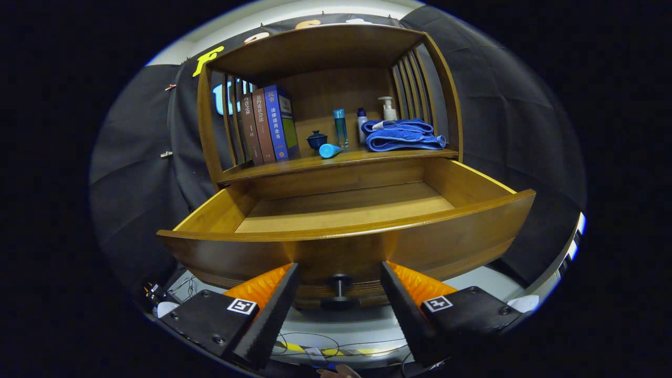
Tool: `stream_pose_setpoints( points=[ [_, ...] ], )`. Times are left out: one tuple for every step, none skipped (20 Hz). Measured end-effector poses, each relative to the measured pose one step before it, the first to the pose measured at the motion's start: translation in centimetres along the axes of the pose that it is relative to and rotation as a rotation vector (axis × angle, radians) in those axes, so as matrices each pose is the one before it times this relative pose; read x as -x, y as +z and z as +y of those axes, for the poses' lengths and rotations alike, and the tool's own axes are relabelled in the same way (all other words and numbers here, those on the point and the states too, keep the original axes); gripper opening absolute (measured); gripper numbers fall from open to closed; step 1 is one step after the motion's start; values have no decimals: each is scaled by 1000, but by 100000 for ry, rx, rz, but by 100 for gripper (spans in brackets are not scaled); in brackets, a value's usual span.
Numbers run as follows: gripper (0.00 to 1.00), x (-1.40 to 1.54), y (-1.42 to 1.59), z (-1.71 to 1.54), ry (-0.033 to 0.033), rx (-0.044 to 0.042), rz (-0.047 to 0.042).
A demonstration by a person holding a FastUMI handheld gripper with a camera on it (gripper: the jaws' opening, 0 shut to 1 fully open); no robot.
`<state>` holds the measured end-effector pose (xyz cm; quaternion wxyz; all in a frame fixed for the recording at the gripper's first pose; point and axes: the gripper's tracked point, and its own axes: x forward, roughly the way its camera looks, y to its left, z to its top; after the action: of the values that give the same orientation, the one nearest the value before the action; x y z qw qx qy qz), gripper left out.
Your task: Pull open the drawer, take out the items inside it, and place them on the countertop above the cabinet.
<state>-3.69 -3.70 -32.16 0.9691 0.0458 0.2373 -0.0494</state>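
Note:
The wooden drawer [346,247] stands pulled out toward me, and its inner floor [346,207] looks bare from this angle. Its dark round knob [339,291] sits between my two fingers without touching either one. My gripper [340,281] is open, with the black pads [281,304] standing wide on both sides of the knob. On the countertop [336,159] above the drawer lie a folded blue towel [401,135], a light-blue tube [331,150] on its side, a small dark blue lidded cup [317,139], a tall blue bottle [340,127], a small white bottle [362,126] and a pump bottle [388,108].
Three upright books [268,126] lean at the left end of the countertop. Slatted side walls [415,79] and a top board enclose the shelf. Below the drawer, cables [325,341] and yellow-black tape lie on a pale floor.

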Motion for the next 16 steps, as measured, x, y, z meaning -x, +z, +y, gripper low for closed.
stream_pose_setpoints(
  points=[
    [99,-295,339,46,255,-76,-350],
    [99,-569,229,-5,221,-406,-142],
    [99,-653,295,-114,130,-417,-396],
    [99,-776,289,81,30,-62,-311],
    [99,-680,325,38,-302,214,-236],
    [99,-813,383,109,-115,-220,-260],
    [99,-695,418,221,18,-273,-849],
    [99,-820,673,89,-153,15,-1659],
    [99,-1012,-143,73,-99,88,1925],
    [99,-773,129,46,103,-82,-399],
    [99,-725,455,10,24,-11,-504],
    [99,-738,280,-22,64,71,-437],
    [99,-864,120,-20,-58,365,-346],
    [99,-754,194,-25,111,285,-224],
    [99,-673,215,41,30,228,-37],
    [99,-692,148,-28,-157,310,141]
  ],
)
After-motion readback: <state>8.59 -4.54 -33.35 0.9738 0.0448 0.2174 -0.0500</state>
